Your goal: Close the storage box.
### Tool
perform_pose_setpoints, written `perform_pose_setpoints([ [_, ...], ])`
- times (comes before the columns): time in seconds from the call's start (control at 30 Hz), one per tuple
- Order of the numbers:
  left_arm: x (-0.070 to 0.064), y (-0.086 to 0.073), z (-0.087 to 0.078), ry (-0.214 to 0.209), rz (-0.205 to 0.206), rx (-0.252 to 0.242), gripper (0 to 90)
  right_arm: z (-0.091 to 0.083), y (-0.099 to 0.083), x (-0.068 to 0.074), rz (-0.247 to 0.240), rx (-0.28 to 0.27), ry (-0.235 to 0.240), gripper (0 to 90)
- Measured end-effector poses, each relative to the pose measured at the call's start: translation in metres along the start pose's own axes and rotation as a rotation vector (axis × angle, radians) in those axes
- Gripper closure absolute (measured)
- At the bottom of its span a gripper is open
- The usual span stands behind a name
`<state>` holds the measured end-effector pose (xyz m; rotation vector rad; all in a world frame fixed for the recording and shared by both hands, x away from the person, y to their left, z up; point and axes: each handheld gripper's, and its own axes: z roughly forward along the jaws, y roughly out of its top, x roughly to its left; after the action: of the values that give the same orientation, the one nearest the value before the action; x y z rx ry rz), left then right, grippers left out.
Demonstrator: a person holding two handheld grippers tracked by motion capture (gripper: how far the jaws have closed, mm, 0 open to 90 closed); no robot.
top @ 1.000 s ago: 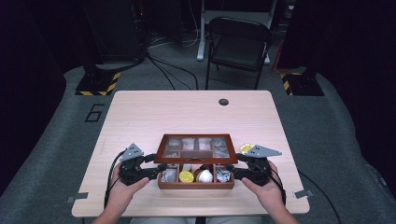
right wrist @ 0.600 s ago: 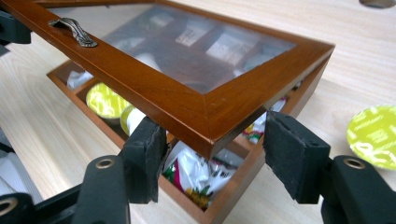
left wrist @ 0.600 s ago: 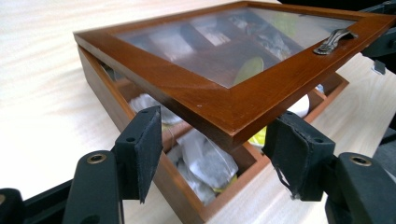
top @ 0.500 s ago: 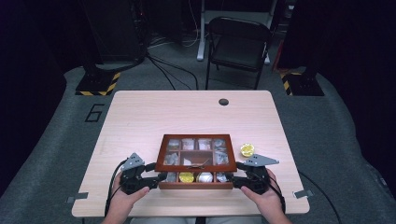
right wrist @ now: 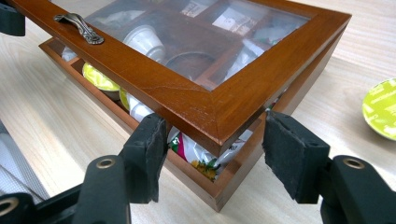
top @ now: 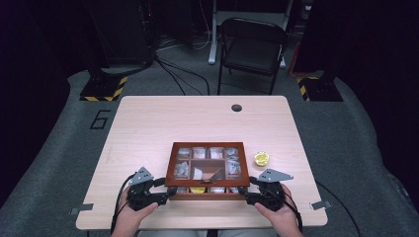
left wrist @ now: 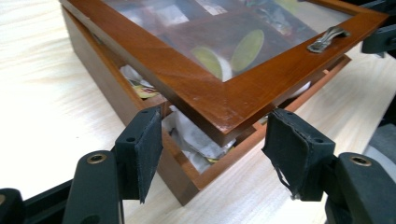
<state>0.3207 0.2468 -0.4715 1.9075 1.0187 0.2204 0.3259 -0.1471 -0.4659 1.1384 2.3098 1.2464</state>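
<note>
A brown wooden box with a glass lid sits near the table's front edge, with capsules and sachets in its compartments. The lid hangs slightly ajar above the base, its metal handle on the front rail. My left gripper is at the front left corner. Its jaws stand wide, and the pads press both sides of the lid's corner. My right gripper holds the front right corner in the same way, pads against that corner.
A yellow-green capsule lies on the table just right of the box, close to my right gripper. A round cable hole sits at the table's far edge. A folding chair stands behind the table.
The lid has come down from a steeper angle to nearly flat over the base. Both hands and grippers have drawn back toward the table's front edge.
</note>
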Motion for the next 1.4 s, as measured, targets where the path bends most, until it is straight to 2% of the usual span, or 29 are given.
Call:
perform_pose_setpoints([
  [0.17,-0.001,-0.003,0.002,-0.008,-0.001,0.004,36.8,0.001,-0.004,0.001,-0.02,0.005,-0.006,39.7],
  [0.3,0.0,-0.006,0.003,-0.012,-0.011,0.023,37.0,0.004,-0.008,0.003,-0.025,0.035,0.009,39.4],
  [0.5,-0.001,-0.008,0.005,-0.001,-0.014,0.026,37.5,0.005,-0.009,0.003,-0.037,0.051,0.004,39.8],
  [0.73,-0.002,-0.008,0.006,0.003,-0.005,0.038,37.5,0.005,-0.01,0.002,-0.016,0.057,0.013,39.9],
  [0.93,-0.002,-0.009,0.006,0.004,-0.001,0.048,37.5,0.005,-0.01,0.001,-0.018,0.06,0.015,39.9],
  [0.97,-0.002,-0.009,0.006,0.007,-0.015,0.048,37.4,0.005,-0.011,0.001,-0.015,0.064,0.014,39.9],
  [1.1,-0.001,-0.013,0.008,0.004,-0.027,0.081,37.3,0.003,-0.013,-0.001,0.003,0.063,0.023,39.9],
  [1.4,0.002,-0.013,0.004,0.011,-0.037,0.069,37.1,0.002,-0.013,-0.002,0.011,0.07,0.013,39.7],
])
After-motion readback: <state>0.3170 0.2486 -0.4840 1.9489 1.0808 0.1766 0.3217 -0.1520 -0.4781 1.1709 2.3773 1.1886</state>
